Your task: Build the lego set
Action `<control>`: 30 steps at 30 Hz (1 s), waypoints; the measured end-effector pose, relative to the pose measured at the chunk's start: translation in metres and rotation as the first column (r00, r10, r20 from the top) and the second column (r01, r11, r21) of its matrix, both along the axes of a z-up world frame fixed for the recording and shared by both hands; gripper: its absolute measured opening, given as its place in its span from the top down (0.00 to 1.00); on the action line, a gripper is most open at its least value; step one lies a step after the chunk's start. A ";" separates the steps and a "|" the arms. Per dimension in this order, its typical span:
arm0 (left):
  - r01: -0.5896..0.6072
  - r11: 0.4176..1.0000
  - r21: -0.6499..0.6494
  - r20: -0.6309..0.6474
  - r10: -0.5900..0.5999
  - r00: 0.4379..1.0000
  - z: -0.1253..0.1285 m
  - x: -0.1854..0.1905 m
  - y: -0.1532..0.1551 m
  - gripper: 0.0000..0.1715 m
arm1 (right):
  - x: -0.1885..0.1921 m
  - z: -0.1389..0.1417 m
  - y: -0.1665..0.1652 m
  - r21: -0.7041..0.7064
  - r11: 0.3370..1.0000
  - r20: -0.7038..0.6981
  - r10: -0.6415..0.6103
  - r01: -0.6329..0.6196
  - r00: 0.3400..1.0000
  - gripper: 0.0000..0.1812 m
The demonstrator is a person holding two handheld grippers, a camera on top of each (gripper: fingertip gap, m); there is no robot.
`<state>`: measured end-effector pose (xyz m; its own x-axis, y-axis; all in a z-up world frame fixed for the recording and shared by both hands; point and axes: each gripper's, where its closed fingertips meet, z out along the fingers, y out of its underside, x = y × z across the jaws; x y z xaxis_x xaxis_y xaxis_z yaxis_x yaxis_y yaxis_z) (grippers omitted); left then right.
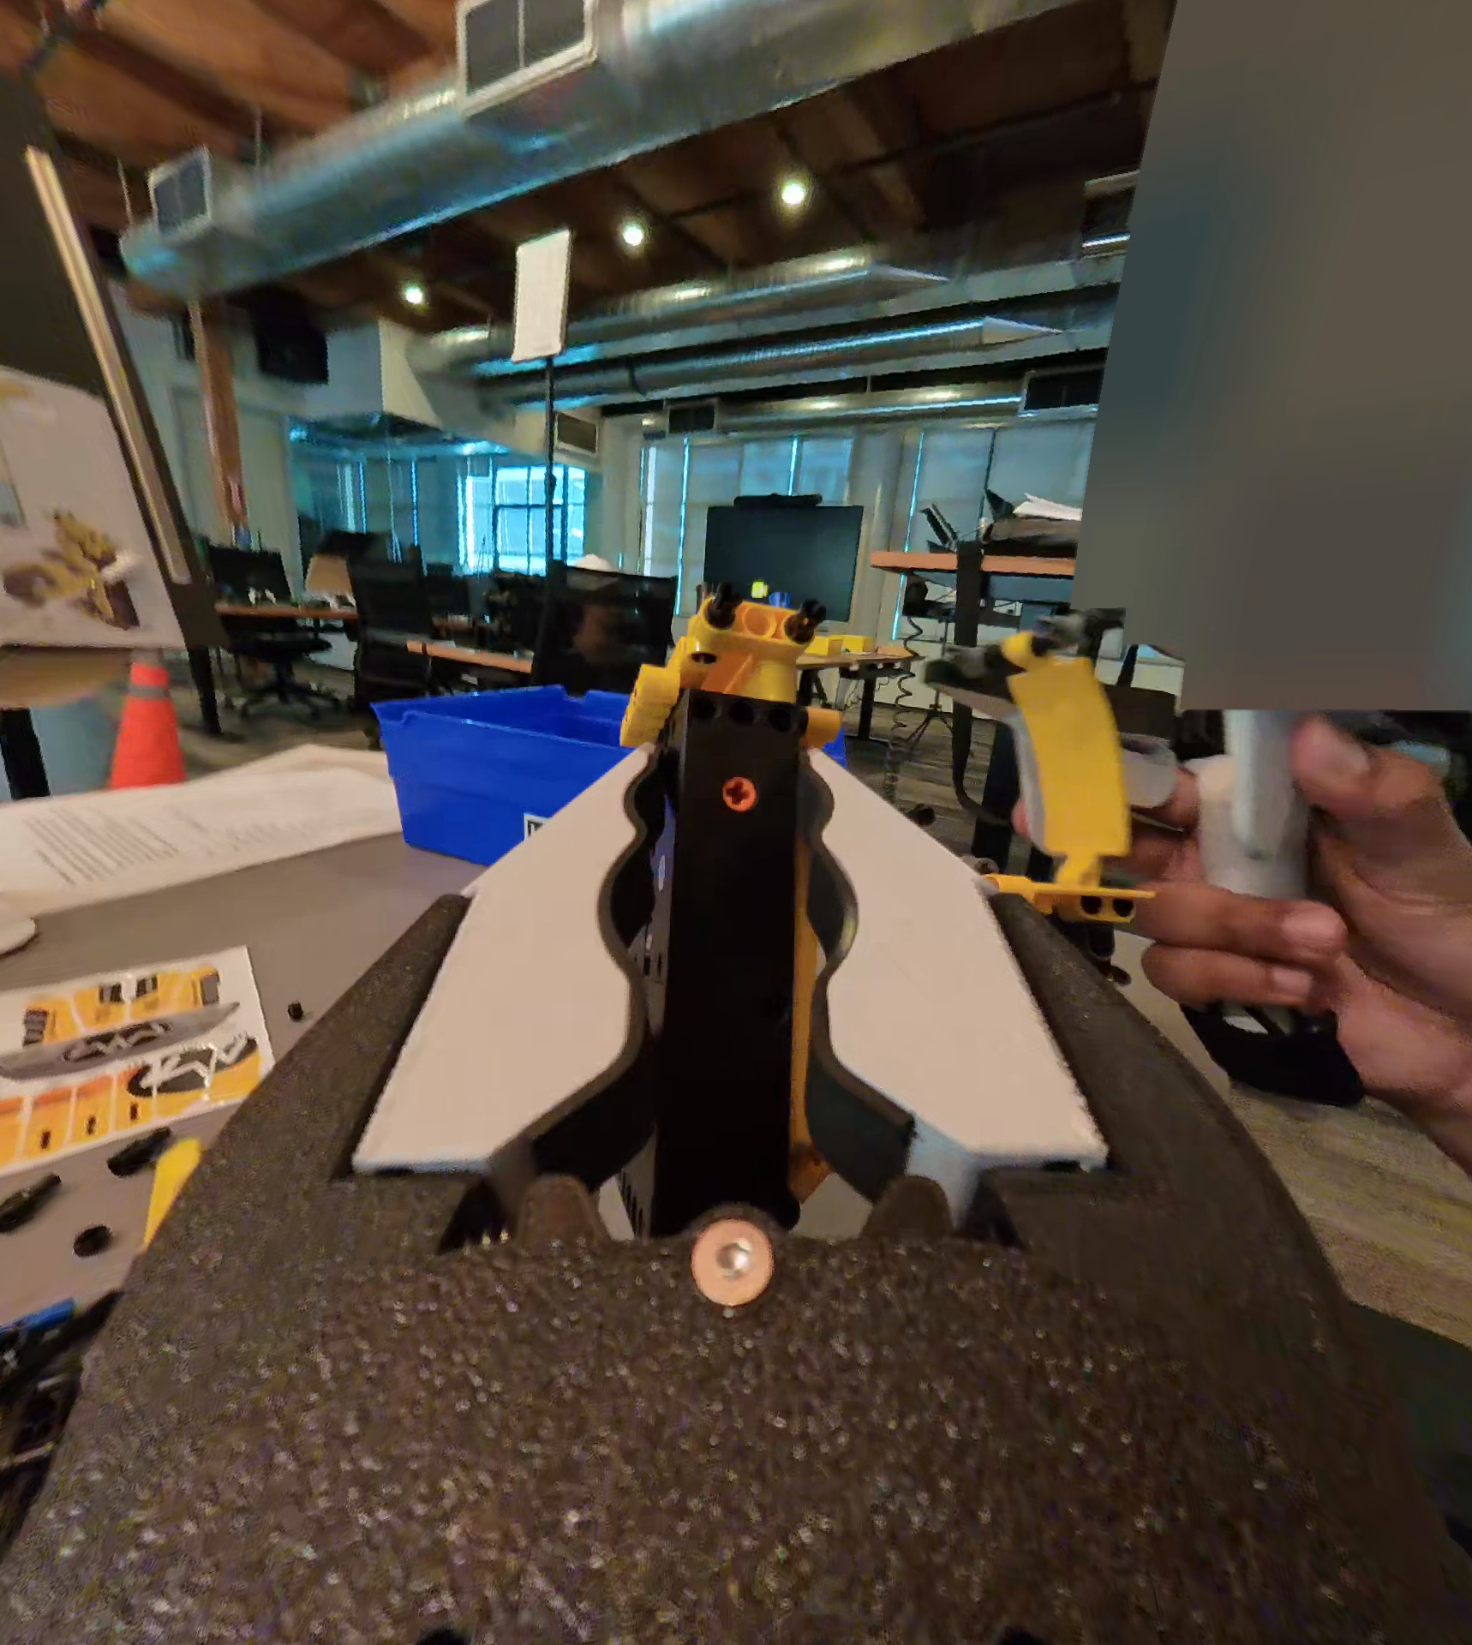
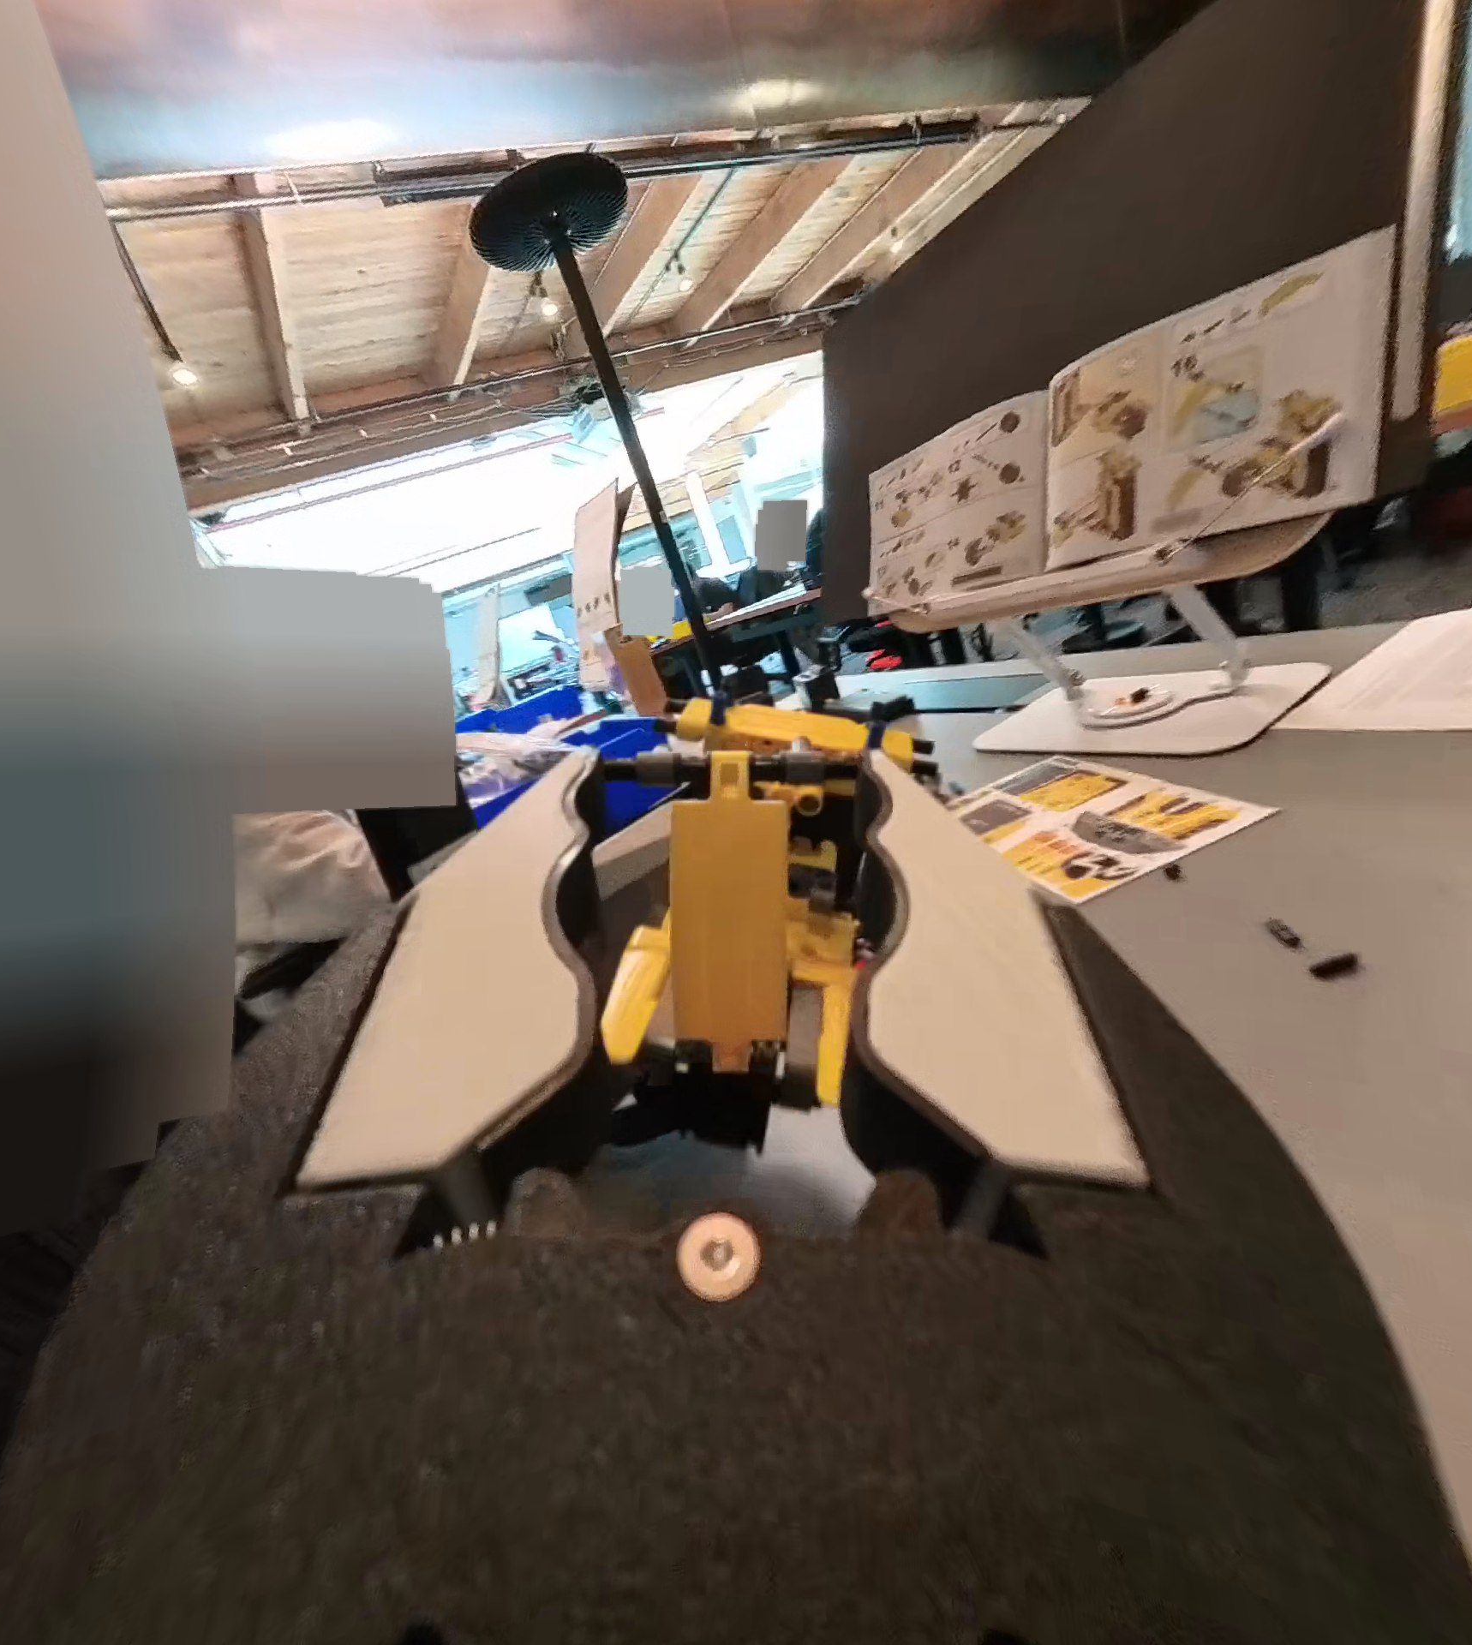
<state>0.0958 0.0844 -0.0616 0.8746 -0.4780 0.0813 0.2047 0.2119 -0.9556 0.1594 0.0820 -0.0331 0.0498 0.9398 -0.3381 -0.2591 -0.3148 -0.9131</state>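
My left gripper clamps the black-and-yellow brick assembly; my right gripper grips the yellow panel piece. Both look light, rigid, and likely to pop apart, so I'd hold the beams.

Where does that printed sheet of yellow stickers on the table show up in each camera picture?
Left wrist view: sticker sheet at lower left, flat on the grey table.
Right wrist view: sticker sheet at middle right, beside the gripper's finger.
Shared landmark: the open instruction booklet.

Sticker sheet on table, booklet stand behind it
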 end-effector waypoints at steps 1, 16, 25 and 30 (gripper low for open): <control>-0.001 1.000 0.017 -0.022 0.001 1.000 0.001 0.002 -0.003 0.84 | -0.005 0.001 0.002 -0.027 0.999 0.003 0.017 -0.017 1.000 0.70; 0.001 0.997 0.075 -0.129 0.009 0.992 -0.003 0.019 -0.010 0.84 | -0.027 -0.024 0.013 -0.239 0.970 0.073 0.066 -0.047 0.995 0.70; 0.000 0.999 0.034 -0.137 0.005 0.991 -0.011 0.021 -0.005 0.84 | -0.031 -0.038 0.014 -0.250 0.968 0.116 0.069 -0.039 0.991 0.69; 0.002 1.000 0.015 -0.181 0.001 0.984 -0.017 0.027 -0.002 0.84 | -0.025 -0.050 0.013 -0.235 0.970 0.218 0.108 -0.056 0.970 0.69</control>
